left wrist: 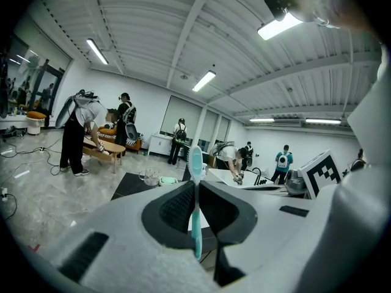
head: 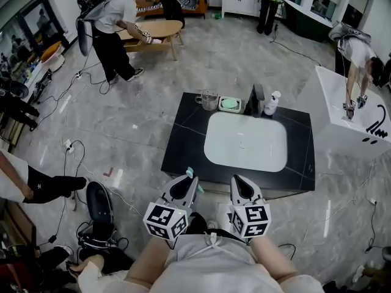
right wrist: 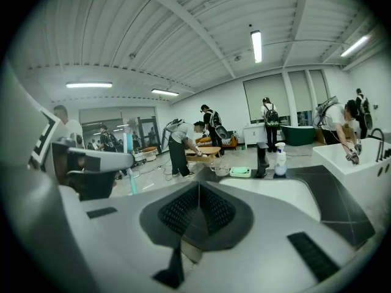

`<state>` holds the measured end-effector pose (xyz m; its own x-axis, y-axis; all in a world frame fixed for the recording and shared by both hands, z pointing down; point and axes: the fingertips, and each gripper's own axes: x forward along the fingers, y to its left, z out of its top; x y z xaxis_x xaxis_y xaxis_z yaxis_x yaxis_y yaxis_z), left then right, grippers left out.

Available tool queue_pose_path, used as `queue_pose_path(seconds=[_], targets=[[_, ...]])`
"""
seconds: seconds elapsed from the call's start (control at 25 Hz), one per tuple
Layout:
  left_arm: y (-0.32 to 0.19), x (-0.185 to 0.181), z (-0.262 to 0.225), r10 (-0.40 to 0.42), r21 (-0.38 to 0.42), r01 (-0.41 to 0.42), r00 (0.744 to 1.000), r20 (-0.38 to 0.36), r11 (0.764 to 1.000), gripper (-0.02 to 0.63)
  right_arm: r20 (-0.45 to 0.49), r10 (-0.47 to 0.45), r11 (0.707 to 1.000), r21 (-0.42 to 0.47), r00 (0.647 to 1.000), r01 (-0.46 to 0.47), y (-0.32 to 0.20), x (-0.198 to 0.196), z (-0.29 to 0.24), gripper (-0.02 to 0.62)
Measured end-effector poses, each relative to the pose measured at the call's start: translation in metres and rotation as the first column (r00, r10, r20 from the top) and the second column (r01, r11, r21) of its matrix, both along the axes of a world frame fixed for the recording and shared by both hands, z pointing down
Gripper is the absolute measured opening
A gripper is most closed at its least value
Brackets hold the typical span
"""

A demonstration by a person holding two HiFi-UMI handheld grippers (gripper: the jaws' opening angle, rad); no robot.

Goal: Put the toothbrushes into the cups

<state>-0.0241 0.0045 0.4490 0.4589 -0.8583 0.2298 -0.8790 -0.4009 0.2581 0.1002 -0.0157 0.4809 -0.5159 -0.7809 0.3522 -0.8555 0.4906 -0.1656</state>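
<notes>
1. Tongs on my left (left wrist: 195, 187) pinch a teal toothbrush (left wrist: 195, 163) upright, head above the tips.
2. Clear cup (head: 208, 100) stands at the far-left corner of the black tabletop (head: 183, 140), well apart. I judge this the carry step. Next I must reach over and lower the handle in.
3. Right tongs (right wrist: 197, 191) are pressed together, empty.
</notes>
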Motion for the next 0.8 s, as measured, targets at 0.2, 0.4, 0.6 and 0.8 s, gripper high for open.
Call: queue_pose_path(seconds=[0.2, 0.4, 0.6, 0.8], targets=[[-0.041, 0.0, 0.006, 0.016, -0.018, -0.016, 1.0, 0.003, 1.0, 0.035, 0.002, 0.021, 0.999, -0.026, 1.0, -0.021, -0.031, 0.003, 0.007, 0.028], [-0.094, -0.004, 0.01, 0.051, -0.019, -0.052, 0.999, -0.015, 0.998, 0.035, -0.013, 0.067, 0.997, -0.043, 0.998, -0.067, -0.077, 0.003, 0.015, 0.028], [-0.157, -0.019, 0.008, 0.067, -0.008, -0.068, 0.997, -0.038, 0.998, 0.035, -0.024, 0.094, 0.994, -0.053, 0.995, -0.095, -0.133, -0.009, 0.016, 0.028], [-0.213, -0.036, 0.013, 0.071, -0.001, -0.071, 0.994, -0.08, 0.997, 0.035, -0.041, 0.106, 0.993, -0.056, 0.994, -0.108, -0.179, -0.027, 0.019, 0.028]])
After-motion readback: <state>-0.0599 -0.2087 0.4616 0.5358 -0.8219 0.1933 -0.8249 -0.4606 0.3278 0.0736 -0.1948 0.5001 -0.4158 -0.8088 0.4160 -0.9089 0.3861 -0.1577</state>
